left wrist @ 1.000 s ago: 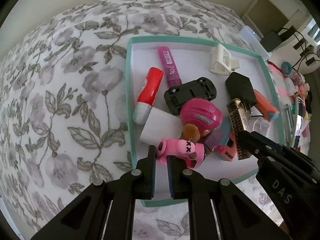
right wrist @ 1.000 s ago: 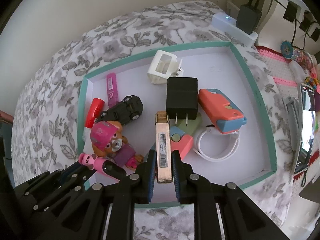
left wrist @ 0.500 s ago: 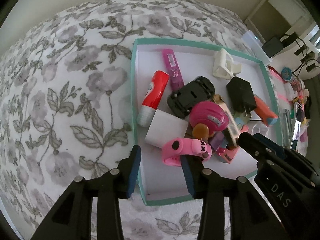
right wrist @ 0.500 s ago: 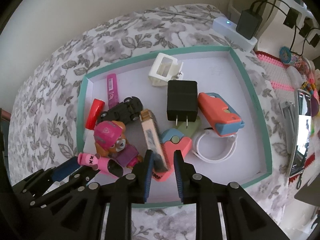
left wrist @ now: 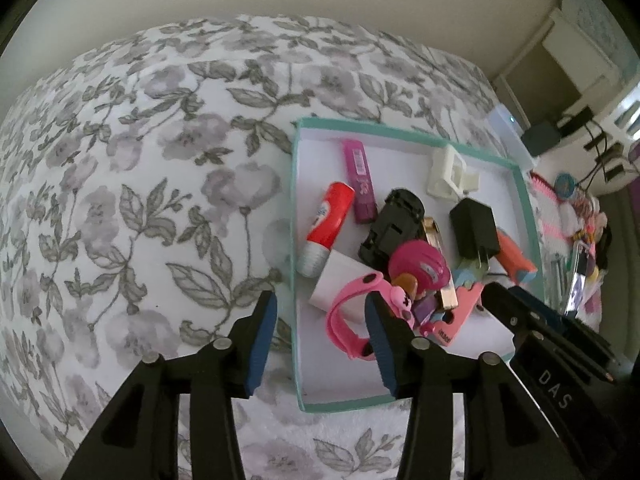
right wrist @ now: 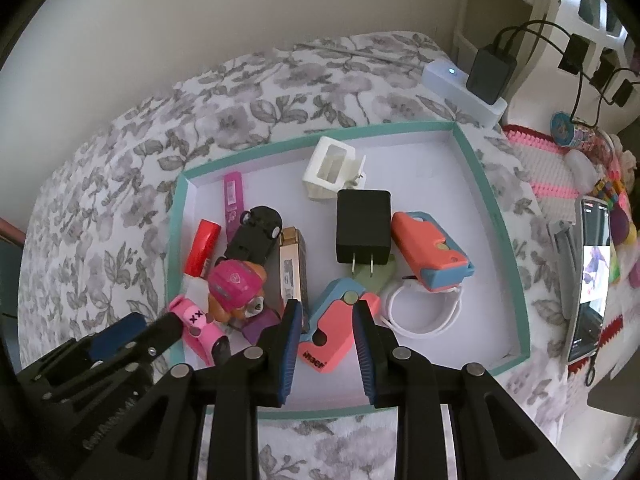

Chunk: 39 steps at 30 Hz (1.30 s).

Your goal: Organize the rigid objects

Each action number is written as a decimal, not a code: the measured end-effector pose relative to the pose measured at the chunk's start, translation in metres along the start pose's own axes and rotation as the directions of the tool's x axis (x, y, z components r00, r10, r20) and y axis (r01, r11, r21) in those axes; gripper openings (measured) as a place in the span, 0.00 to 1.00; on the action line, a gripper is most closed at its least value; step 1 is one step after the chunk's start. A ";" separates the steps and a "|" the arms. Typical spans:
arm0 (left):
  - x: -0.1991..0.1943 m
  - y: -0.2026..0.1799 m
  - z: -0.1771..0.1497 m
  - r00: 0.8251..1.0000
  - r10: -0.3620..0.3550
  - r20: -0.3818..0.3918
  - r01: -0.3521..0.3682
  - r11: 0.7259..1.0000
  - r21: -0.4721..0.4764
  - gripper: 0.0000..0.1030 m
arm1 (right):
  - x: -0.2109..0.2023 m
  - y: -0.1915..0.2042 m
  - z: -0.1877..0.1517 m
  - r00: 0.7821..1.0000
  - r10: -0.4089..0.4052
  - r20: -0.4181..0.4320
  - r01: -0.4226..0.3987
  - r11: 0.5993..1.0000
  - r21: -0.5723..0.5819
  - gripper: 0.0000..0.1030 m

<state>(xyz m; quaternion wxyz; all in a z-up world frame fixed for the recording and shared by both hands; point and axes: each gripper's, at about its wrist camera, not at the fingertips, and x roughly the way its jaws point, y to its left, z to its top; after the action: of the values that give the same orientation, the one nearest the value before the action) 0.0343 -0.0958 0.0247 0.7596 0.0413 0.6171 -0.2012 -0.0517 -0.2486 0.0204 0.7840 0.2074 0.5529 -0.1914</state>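
The left gripper (left wrist: 322,312) stands wide, its jaws just opened, empty; the pink band (left wrist: 348,320) lies beside its right finger in the teal tray (left wrist: 294,208) on the bed; light, probably springy, best pinched across the strap; the right gripper (right wrist: 325,320), narrowly parted, straddles the coral-and-blue piece (right wrist: 334,332).

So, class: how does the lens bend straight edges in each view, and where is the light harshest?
Left wrist view: the teal tray rim bows, corners vignette black. Right wrist view: the tray edge curves; the phone screen at right glares brightest.
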 end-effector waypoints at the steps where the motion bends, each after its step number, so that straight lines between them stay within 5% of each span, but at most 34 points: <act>1: -0.001 0.002 0.000 1.000 -0.002 0.004 0.002 1.000 -0.008 0.48 | 0.000 0.000 0.000 1.000 0.000 0.002 0.000 1.000 0.001 0.29; 9: 0.000 0.014 0.003 1.000 -0.007 0.010 0.008 0.998 -0.064 0.51 | 0.002 0.001 0.000 1.000 -0.006 -0.005 0.006 1.000 -0.002 0.30; 19: 0.001 0.035 0.004 0.998 0.063 0.025 -0.059 0.990 -0.128 0.63 | 0.004 0.002 0.000 1.000 -0.021 -0.001 0.021 1.000 -0.009 0.61; 39: 0.004 0.052 0.006 0.978 0.184 0.096 -0.168 0.974 -0.149 0.95 | 0.008 0.006 0.000 0.998 -0.049 0.039 0.051 0.997 -0.051 0.99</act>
<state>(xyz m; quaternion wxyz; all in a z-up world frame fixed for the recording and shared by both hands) 0.0589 -0.0511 0.0131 0.8080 0.0313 0.5812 -0.0911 -0.0459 -0.2440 0.0137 0.7943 0.1695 0.5480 -0.2003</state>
